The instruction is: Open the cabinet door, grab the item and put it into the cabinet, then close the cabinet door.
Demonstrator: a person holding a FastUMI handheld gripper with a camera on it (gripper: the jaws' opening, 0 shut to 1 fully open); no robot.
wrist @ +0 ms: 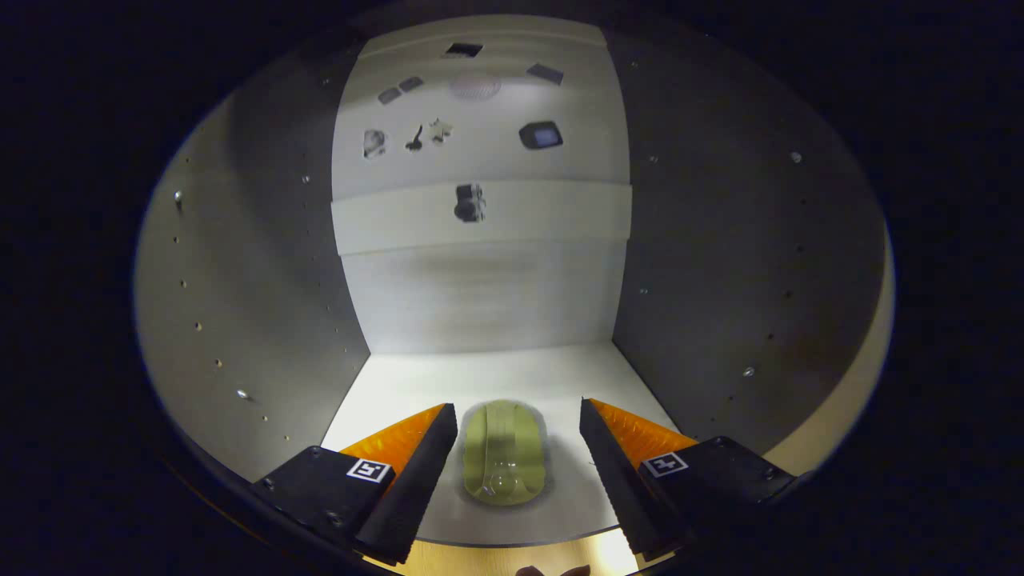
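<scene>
I look straight into the open cabinet (480,288), a pale box with a back wall, two side walls and a white floor (480,376). A small olive-green rounded item (504,452), shaped like a computer mouse, lies on the cabinet floor near its front edge. My gripper (518,424) is open, one finger on each side of the item, with a clear gap between each finger and the item. Neither finger touches it.
The left side wall (256,304) and right side wall (720,280) carry rows of small shelf-pin holes. A horizontal rail (480,216) crosses the back wall with a small dark fitting on it. The wooden front edge (512,556) shows below the fingers.
</scene>
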